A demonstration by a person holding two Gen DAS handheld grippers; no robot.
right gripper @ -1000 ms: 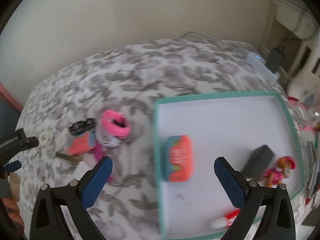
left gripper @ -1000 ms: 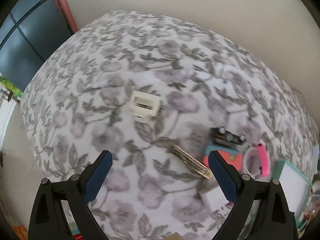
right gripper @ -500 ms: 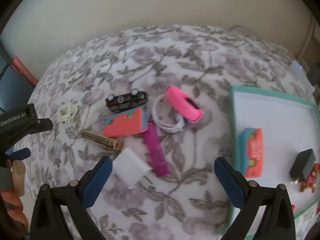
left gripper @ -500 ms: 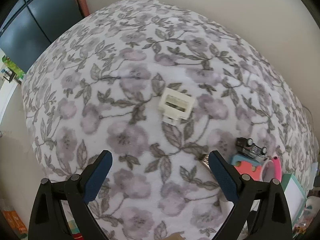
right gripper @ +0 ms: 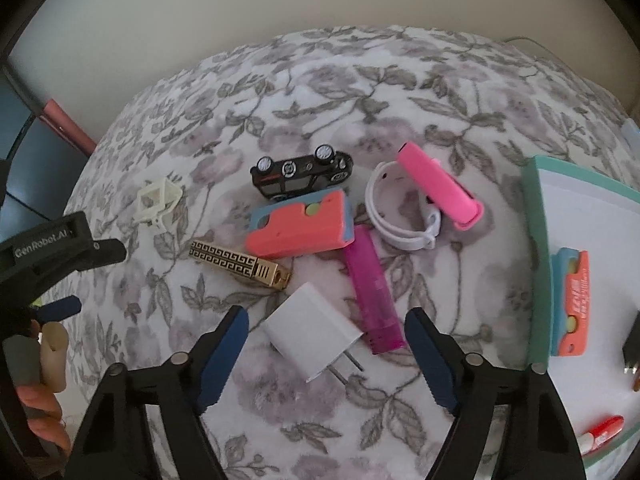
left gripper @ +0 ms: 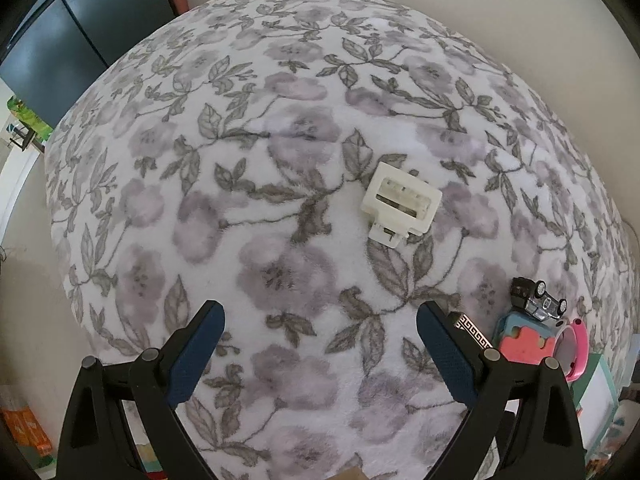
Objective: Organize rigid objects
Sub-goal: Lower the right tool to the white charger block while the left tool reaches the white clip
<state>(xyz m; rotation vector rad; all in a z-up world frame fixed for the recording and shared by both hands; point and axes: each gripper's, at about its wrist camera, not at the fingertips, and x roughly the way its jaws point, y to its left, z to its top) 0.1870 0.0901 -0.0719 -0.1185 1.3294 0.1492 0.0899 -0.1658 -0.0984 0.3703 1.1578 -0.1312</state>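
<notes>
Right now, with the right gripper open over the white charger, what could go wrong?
The right gripper may nudge the purple lighter lying beside the charger. The charger's prongs point toward the camera, so the fingers could catch them. The soft floral blanket may let it tilt when squeezed.

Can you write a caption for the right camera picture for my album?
Open right gripper hovers over a white charger among toys on the flowery blanket.

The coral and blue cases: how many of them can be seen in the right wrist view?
2. One coral and blue case lies on the floral blanket beside the toy car; the other lies inside the tray.
</notes>
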